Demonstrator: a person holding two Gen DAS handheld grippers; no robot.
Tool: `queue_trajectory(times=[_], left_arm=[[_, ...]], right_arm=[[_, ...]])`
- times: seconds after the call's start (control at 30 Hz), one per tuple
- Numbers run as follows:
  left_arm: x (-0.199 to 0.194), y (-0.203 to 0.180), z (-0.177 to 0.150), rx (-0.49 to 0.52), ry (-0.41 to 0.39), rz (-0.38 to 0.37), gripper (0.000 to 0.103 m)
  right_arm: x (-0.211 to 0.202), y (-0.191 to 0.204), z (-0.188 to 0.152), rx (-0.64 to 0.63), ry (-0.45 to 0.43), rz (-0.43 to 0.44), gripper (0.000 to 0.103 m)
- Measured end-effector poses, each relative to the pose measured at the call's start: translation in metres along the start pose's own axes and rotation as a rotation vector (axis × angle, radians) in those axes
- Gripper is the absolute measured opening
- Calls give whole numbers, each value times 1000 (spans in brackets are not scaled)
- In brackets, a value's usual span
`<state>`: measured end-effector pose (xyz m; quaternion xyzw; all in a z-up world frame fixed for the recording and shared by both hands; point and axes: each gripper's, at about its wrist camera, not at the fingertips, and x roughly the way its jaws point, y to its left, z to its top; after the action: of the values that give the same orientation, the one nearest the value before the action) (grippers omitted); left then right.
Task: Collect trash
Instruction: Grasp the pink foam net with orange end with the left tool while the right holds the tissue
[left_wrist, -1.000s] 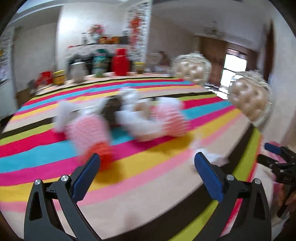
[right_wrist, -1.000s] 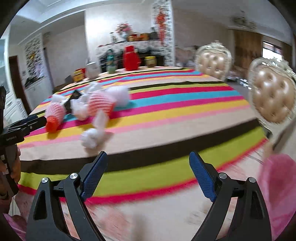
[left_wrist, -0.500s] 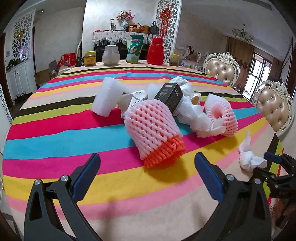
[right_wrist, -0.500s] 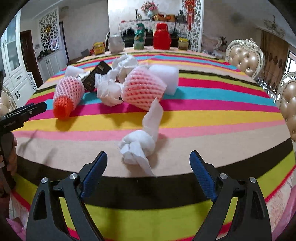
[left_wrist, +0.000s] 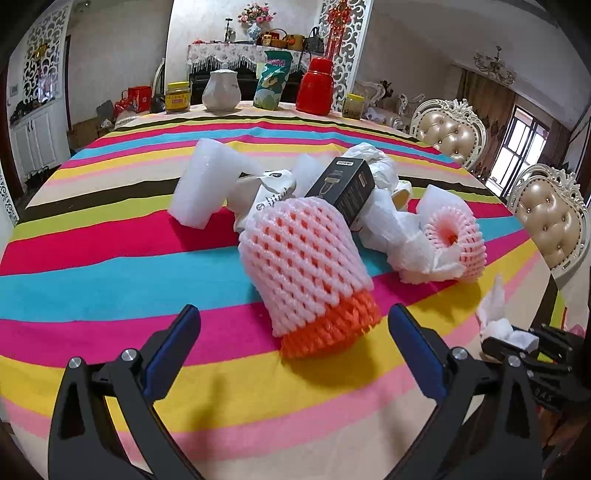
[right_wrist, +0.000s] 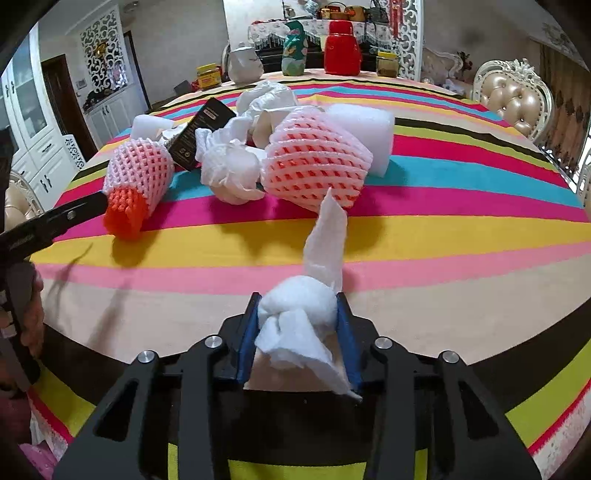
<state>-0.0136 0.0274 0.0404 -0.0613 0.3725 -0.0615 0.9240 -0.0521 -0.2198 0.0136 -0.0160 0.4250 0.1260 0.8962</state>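
Trash lies heaped near the middle of the round counter (left_wrist: 92, 266) with its striped cloth. In the left wrist view the nearest piece is a pink foam fruit net with an orange end (left_wrist: 314, 273), lying on the blue and magenta stripes with its orange mouth toward the near edge. Behind it sit a black cardboard box (left_wrist: 341, 186), a white foam block (left_wrist: 207, 184), crumpled white plastic bags (left_wrist: 388, 221) and a second pink foam net (left_wrist: 456, 236). The left tool (left_wrist: 293, 339) hangs spread wide just short of the orange end, touching nothing; half a second ago it stood a little farther back, so it is lining up on that net.

In the right wrist view the right tool (right_wrist: 297, 332) is closing, and its blue pads already press both sides of a twisted white tissue wad (right_wrist: 295, 314) by the near edge. Half a second ago that wad lay free between spread jaws, so the first piece now looks caught and ready to lift.

No bin or bag for the trash shows in either view. A red flask (right_wrist: 341, 48) and a white jug (right_wrist: 243, 66) stand at the far edge; their contents cannot be seen.
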Motion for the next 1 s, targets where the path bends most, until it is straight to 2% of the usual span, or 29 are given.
queue_trajectory(times=[0.13,0.37,0.4,0.43,0.5,0.6,0.83,1.0], left_arm=[[13,-5,7,-17,29,-4,98],[45,-22,24,32,64,57,98],[47,-23,24,31,60,50,94],[47,-23,23,26,52,42,81],[48,-24,21,31,51,19,60],[43,-22,21,27,23,3,45],[34,-20,19,16,-18,-19,31],[25,-19,15,21,-51,-36,29]], right_arm=[[-4,0,-1,0,-20,13,35],[-9,0,-2,-3,-41,25,35],[-9,0,-3,-3,-42,28,35],[-9,0,-3,-1,-41,30,35],[-10,-2,-2,8,-40,33,35],[-7,-8,-2,39,-30,43,35],[-10,-11,-2,55,-42,33,35],[-12,-8,-3,44,-54,14,35]])
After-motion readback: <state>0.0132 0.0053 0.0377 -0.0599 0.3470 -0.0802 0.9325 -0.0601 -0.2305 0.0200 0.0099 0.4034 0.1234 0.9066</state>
